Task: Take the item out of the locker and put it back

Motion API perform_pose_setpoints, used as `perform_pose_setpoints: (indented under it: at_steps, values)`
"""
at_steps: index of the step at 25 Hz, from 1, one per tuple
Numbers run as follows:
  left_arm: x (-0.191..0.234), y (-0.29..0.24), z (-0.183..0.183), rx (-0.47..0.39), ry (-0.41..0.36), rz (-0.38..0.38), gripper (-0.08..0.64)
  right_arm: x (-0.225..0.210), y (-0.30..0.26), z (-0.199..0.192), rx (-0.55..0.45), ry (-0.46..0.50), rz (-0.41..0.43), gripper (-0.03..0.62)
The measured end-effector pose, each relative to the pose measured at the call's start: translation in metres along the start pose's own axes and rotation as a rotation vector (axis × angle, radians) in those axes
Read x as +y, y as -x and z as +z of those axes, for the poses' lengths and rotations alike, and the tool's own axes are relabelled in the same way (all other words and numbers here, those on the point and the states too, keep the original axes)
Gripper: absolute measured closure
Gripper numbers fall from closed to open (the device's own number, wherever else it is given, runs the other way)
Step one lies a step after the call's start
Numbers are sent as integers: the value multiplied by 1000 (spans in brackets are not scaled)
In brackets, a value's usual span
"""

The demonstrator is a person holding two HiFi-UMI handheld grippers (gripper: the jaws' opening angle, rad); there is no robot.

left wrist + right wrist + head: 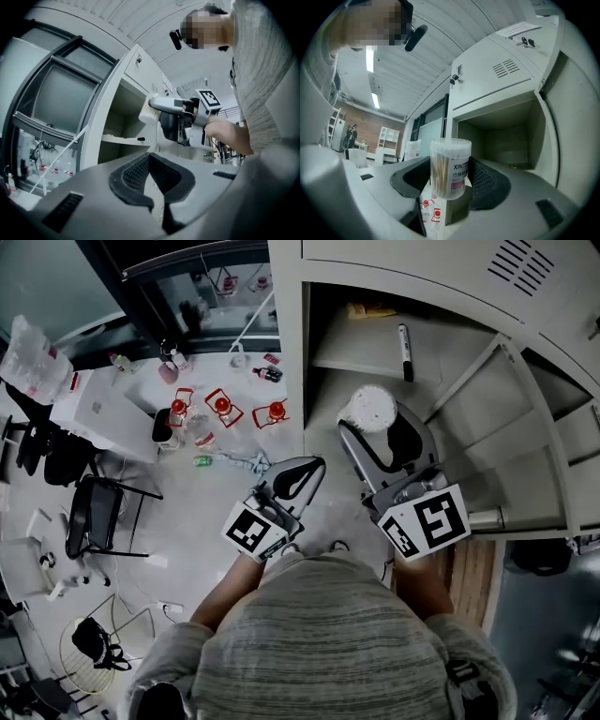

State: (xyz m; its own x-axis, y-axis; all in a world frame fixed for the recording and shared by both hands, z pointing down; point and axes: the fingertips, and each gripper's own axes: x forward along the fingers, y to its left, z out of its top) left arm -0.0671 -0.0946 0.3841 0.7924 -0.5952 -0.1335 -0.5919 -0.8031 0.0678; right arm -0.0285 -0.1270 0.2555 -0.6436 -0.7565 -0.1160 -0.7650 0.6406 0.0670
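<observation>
With jaws clamped on the clear round plastic jar of thin sticks [450, 164], perhaps toothpicks, the right gripper [450, 182] holds it upright just outside the open grey metal locker [501, 136], while the left gripper [152, 176], jaws together and empty, leaves the opening free.

I'm looking down on a pale floor [187, 521] with a black chair [94, 517] on it. Just beyond the chair sits a white table [98, 409], and past that a dark-framed glass partition [187, 287]. On the chair's near side lies a wire basket [89, 652]. High above the chair, strip lights [370, 58] glow on a ribbed ceiling [426, 70].
</observation>
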Motion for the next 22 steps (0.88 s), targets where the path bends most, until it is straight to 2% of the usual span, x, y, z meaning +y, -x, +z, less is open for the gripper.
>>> perform_pose_setpoints:
  at_steps: [14, 22]
  values:
    - [0, -11, 0, -6, 4, 4, 554, -7, 2, 9, -35, -19, 11, 328]
    - [6, -12, -2, -4, -4, 20, 554, -19, -9, 14, -33, 13, 4, 328]
